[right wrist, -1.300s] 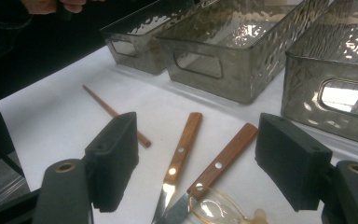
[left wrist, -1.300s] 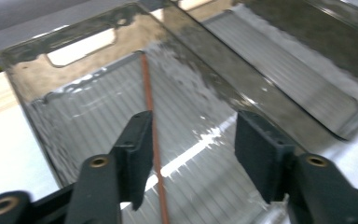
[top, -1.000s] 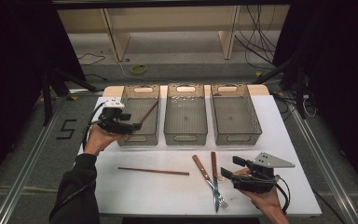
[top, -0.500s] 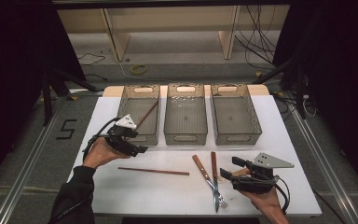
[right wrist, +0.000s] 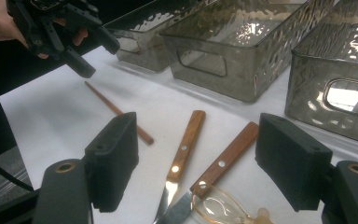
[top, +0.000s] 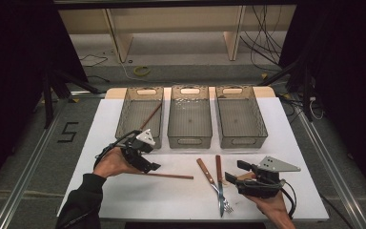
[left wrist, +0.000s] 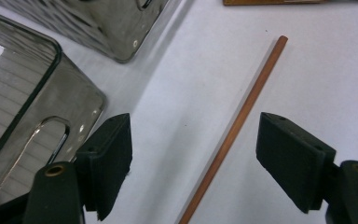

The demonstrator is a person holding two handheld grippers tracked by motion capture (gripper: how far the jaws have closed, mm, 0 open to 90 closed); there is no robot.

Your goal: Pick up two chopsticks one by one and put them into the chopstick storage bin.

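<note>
High view: left gripper [top: 145, 162] low over the left end of a wooden chopstick [top: 171, 175], hiding that end; rest of the stick lying flat on the white table [top: 100, 138], long axis running along the near edge, free end pointing toward the knife [top: 207, 174] and fork [top: 220, 183]. Right gripper [top: 232, 172] parked near the near right corner, holding nothing.

Left gripper view: jaws wide, just closing a little, pads clear of the chopstick [left wrist: 235, 128] between them; lower end cut off by the frame, upper tip aimed away.

Right gripper view: jaws spread wide and empty above two wooden handles; something clear and glassy at the bottom edge, hard to make out.
</note>
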